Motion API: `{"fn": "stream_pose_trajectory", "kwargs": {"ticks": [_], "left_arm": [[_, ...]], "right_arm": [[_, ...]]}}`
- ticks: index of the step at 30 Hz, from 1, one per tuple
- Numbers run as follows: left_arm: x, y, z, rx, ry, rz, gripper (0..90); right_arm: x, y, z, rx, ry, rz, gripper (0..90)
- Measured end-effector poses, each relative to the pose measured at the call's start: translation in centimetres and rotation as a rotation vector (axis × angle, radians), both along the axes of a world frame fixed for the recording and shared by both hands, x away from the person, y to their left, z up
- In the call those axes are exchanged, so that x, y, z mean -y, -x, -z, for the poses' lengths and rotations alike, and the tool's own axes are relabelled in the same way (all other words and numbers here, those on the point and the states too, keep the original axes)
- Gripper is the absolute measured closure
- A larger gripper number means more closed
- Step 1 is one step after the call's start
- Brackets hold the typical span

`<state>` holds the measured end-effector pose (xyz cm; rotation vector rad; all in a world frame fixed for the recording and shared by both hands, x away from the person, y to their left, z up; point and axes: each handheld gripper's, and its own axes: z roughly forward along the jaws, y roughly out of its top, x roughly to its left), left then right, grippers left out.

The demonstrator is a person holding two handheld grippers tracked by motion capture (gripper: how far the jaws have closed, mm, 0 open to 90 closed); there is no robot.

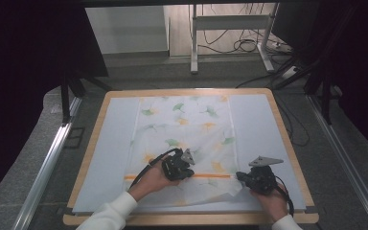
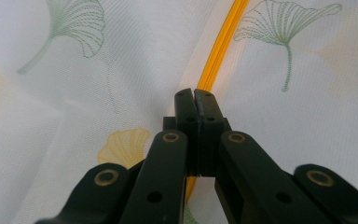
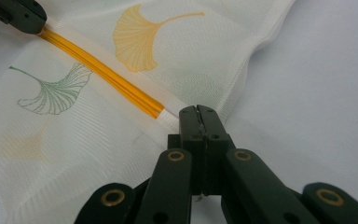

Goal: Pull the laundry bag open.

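Note:
A white mesh cloth bag printed with green and orange ginkgo leaves lies flat on the table, with an orange zipper running across its near end. My left gripper is shut, its tips resting right on the zipper line. My right gripper is shut too, its tips at the zipper's end by the bag's right edge. Whether either pair of jaws pinches thin fabric or a pull tab I cannot tell. The left gripper shows far up the zipper in the right gripper view.
The bag lies on a pale blue-grey mat covering a wooden table. Bare mat flanks the bag on both sides. Beyond the table are a white frame stand, floor cables and dark curtains.

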<state>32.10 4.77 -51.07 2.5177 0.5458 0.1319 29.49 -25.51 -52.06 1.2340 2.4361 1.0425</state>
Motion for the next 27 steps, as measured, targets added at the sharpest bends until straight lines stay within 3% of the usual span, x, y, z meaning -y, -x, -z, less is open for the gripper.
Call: {"fn": "stream_pose_trajectory", "kwargs": {"ticks": [27], "left_arm": [[-4.3,1.0,0.3,0.0,0.011,-0.063,90.0]], "right_arm": [[0.0,0.0,0.0,0.003,0.007,-0.005,90.0]]}}
